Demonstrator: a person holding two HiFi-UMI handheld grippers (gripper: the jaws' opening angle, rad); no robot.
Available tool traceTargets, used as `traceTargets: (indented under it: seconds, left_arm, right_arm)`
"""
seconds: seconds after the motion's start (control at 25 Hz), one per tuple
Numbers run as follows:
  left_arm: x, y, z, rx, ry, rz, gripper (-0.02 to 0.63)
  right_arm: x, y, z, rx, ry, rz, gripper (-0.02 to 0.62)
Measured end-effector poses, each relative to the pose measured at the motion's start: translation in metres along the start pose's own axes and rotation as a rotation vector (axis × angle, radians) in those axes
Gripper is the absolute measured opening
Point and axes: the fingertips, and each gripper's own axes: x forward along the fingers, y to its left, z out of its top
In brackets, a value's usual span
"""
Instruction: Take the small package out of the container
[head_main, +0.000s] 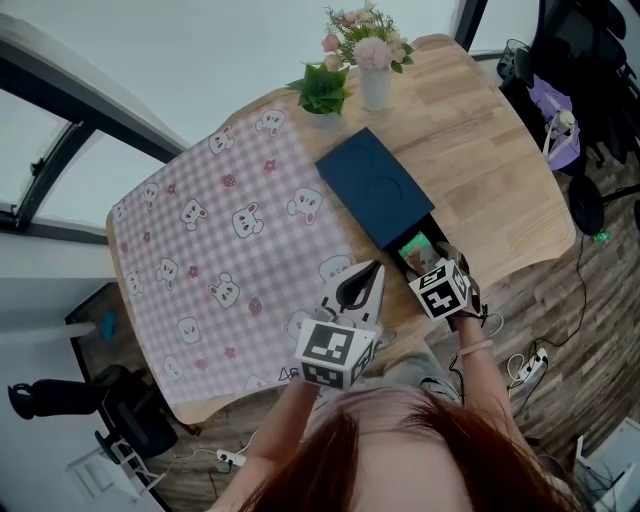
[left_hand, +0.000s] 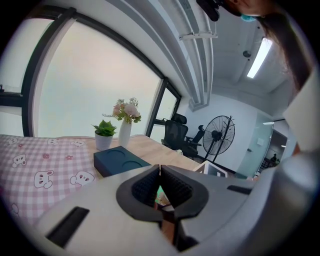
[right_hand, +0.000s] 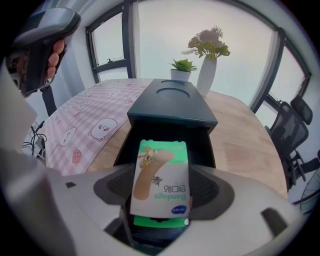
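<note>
**Small bandage package** (right_hand: 160, 165), green and white, stands upright between the jaws of the right gripper (right_hand: 162, 187). The jaws press against its two side edges and pinch it. The package is directly over the open drawer (right_hand: 207, 145) of the dark blue container (right_hand: 172, 102), whose closed body runs away toward 12 o'clock in the right gripper view. In the head view the package (head_main: 417, 253) shows at the 5 o'clock end of the container (head_main: 372, 185).

**Left gripper** (head_main: 374, 270) lies at 9 o'clock of the package, near it but apart. Its jaws are pressed together at the tips with nothing between them.

**Surface.** A wooden table (head_main: 500, 170) with rounded corners carries the container. A pink checked tablecloth (head_main: 230, 230) printed with bears covers the table's 9 o'clock half, and its edge runs just beside the container. At 12 o'clock of the container a small potted plant (head_main: 322, 92) and a white vase of flowers (head_main: 373, 60) stand side by side near the table's far edge.

**Room.** Large windows with dark frames rise behind the table. In the left gripper view a black office chair (left_hand: 176, 131) and a standing fan (left_hand: 218, 137) stand beyond the table. In the head view a wood-pattern floor (head_main: 560, 330) shows at 4 o'clock of the table, with a white power strip (head_main: 530, 365) and cables lying on it.
</note>
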Motion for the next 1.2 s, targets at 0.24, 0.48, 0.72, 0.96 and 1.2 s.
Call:
traceTargets:
  seconds: [0.24, 0.48, 0.72, 0.96, 1.2]
  left_arm:
    - [-0.006, -0.003, 0.004, -0.030, -0.030, 0.041, 0.014]
    - [-0.007, -0.011, 0.005, -0.028, -0.050, 0.073, 0.014]
    - [-0.010, -0.020, 0.006, -0.025, -0.074, 0.125, 0.014]
    - [-0.018, -0.035, 0.008, -0.004, -0.104, 0.172, 0.014]
    - [-0.028, -0.048, 0.013, 0.017, -0.134, 0.217, 0.014]
  right_arm:
    - [-0.015, 0.001, 0.002, -0.011, -0.044, -0.006, 0.333]
    - [-0.033, -0.005, 0.005, -0.018, -0.092, -0.002, 0.332]
    - [-0.054, -0.012, 0.009, -0.038, -0.151, 0.002, 0.328]
    - [-0.078, -0.014, 0.007, -0.030, -0.218, 0.013, 0.324]
    - [-0.100, -0.015, 0.012, -0.023, -0.313, 0.036, 0.324]
